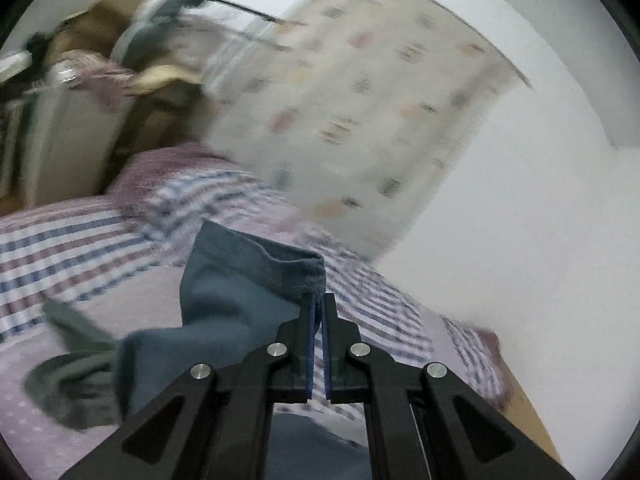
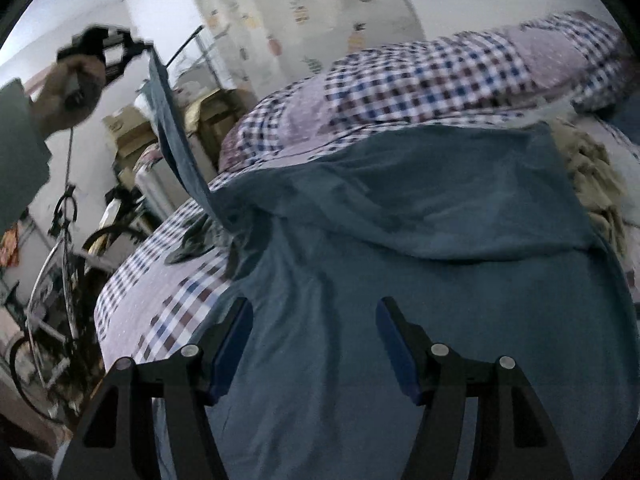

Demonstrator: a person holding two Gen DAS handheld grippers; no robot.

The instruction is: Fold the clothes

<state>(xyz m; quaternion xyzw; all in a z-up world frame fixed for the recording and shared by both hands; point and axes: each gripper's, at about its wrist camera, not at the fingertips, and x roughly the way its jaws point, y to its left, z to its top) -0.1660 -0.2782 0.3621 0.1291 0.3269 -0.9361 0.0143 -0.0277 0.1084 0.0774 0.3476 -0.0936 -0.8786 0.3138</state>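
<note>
Bedroom, checked bedspread (image 2: 168,300): blue-grey garment (image 2: 400,280) spread over bed, one sleeve raised.
Left gripper (image 1: 319,300) pinches sleeve cuff (image 1: 308,270) at lower centre, lifted high, likely to swing it across body; right gripper (image 2: 314,344) hovers with jaws apart over garment's soft, creased lower half.

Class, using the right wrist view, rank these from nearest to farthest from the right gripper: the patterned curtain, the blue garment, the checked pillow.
1. Blue garment, directly beneath the right gripper.
2. Checked pillow, beyond, on the bed.
3. Patterned curtain, at the back wall.
</note>
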